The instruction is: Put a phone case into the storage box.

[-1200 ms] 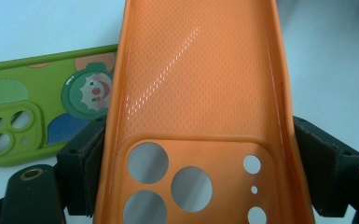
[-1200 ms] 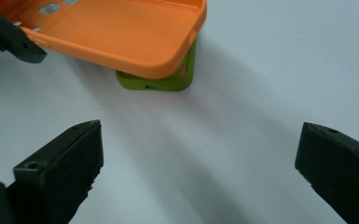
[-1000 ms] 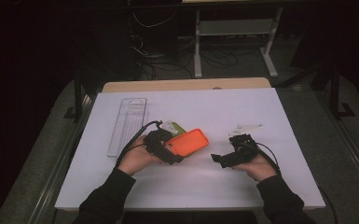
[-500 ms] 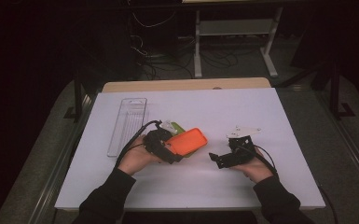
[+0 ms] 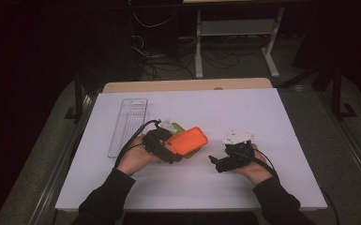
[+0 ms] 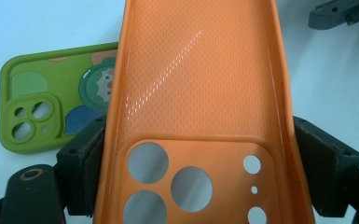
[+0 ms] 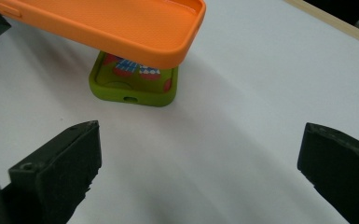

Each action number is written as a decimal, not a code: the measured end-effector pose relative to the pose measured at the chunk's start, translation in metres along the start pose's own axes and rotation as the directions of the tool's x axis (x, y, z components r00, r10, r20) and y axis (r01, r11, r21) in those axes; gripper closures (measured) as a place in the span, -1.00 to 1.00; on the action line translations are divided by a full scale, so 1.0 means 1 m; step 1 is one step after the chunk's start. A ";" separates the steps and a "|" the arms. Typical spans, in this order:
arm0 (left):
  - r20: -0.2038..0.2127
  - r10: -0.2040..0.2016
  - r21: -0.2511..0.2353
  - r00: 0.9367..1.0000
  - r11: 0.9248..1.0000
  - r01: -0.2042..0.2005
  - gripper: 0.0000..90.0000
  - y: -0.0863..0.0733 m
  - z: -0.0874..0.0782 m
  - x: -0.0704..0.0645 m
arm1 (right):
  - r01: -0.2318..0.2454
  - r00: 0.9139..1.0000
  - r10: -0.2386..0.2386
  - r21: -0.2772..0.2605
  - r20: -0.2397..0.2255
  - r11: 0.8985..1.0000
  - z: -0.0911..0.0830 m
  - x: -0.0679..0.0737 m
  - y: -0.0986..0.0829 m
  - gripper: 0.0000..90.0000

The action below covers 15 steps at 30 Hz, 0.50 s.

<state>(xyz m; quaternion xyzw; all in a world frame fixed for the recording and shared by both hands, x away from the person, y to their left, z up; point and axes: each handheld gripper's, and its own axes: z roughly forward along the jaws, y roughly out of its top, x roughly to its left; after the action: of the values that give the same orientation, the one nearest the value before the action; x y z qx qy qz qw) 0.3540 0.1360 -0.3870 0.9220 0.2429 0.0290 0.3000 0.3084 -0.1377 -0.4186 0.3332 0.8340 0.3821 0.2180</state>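
White sheeting covers the table (image 5: 262, 117), with dark floor and cables beyond it. Above the sheet the left gripper (image 5: 166, 150) holds an orange soft-plastic phone case (image 5: 186, 139), its hollow side up. The case's long axis runs away from the left gripper toward the right gripper (image 5: 217, 161), rising slightly; the camera-cutout end sits between the left jaws, which pinch the case's two long edges. Under its far end lies a green phone case with cartoon print (image 7: 135, 81), flat on the sheet and partly hidden in the high view. A clear plastic tray (image 5: 129, 124) lies well to the left. The right gripper's jaws are spread wide with bare sheet between them, pointing at the orange case's free end and not touching it. Compared with a second ago, the right gripper sits lower and nearer the person, while the orange case has barely shifted.
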 end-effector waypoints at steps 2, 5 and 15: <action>-0.007 0.005 0.000 1.000 1.000 -0.005 -0.64 0.000 -0.001 0.000 | 0.031 0.999 -0.031 -0.002 0.016 1.000 0.000 0.001 0.000 -1.00; -0.006 0.003 -0.003 1.000 1.000 -0.003 -0.64 0.000 0.000 -0.001 | 0.049 0.999 -0.049 -0.007 0.022 0.999 -0.001 0.004 0.001 -1.00; -0.007 0.019 0.002 1.000 1.000 -0.019 -0.64 0.000 0.000 0.000 | 0.233 0.966 -0.233 0.009 0.110 0.972 -0.001 0.016 0.003 -1.00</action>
<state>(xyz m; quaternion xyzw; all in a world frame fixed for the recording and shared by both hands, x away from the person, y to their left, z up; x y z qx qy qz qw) 0.3540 0.1353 -0.3870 0.9245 0.2351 0.0350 0.2980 0.2983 -0.1251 -0.4173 0.2530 0.8533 0.3366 0.3076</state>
